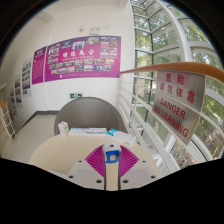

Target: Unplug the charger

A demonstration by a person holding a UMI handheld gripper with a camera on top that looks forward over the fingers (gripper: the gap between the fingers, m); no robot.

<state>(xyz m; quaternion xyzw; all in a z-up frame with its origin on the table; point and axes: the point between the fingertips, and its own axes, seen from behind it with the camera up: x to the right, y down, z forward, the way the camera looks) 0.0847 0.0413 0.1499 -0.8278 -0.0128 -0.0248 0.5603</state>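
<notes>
Gripping a small blue charger point(112, 153) between clenched fingers point(98, 160), above a pale round table point(60, 158), with a red DANGER sign point(176, 103) off to the right.

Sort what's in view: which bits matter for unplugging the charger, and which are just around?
Job:
- gripper
- small blue object between its fingers, possibly the charger

Just around:
- white object on the table
- red danger sign
- wall posters
</notes>
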